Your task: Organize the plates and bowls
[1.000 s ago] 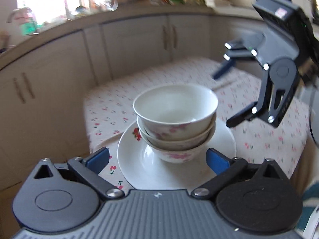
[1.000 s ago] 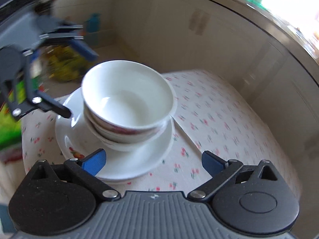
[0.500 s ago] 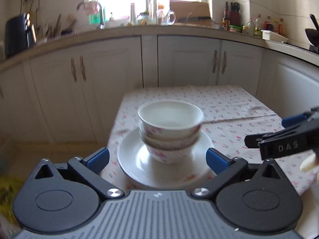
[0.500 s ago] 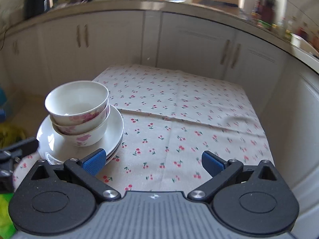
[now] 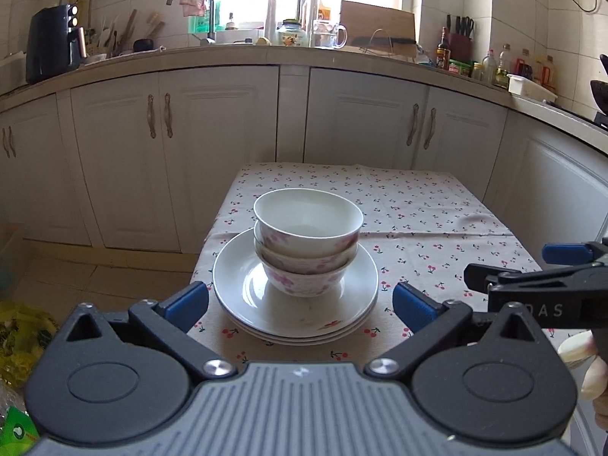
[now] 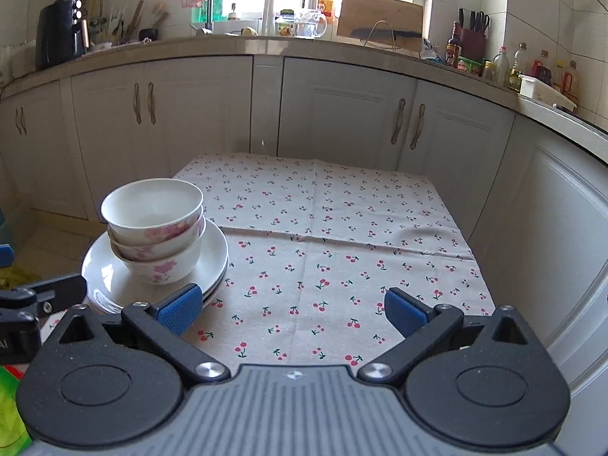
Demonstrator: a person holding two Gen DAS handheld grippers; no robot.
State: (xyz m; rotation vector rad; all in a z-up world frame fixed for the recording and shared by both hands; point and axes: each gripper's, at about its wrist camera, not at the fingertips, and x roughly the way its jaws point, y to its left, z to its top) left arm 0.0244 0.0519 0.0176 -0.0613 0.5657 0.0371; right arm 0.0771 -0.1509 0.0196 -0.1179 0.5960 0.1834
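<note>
Stack of three white porcelain bowls with pink flower print (image 5: pixel 307 243), nested upright one inside the next, sits at the centre of a stack of white round plates (image 5: pixel 243 285). Plate stack rests on the table covered with a beige cherry-print cloth (image 5: pixel 414 220), near the table's front left corner; one plate rim shows a small red fruit motif at the near edge. Rest of the cloth bare, with a fold line running across the middle.

Left gripper (image 5: pixel 300 300): black frame, blue-padded fingertips, jaws spread wide, holding nothing. It sits just in front of the plates, one fingertip to each side of the stack, not touching it.

Right gripper (image 6: pixel 292 306): same build, jaws likewise spread wide and empty, over bare cloth to the right of the plates. Its left fingertip lies just beside the plate rim in the right wrist view; whether they touch, I cannot tell.

A person's fingers (image 5: pixel 581 361) visible at the right edge of the left wrist view.

Background: cream kitchen cabinets (image 6: pixel 342 114).
</note>
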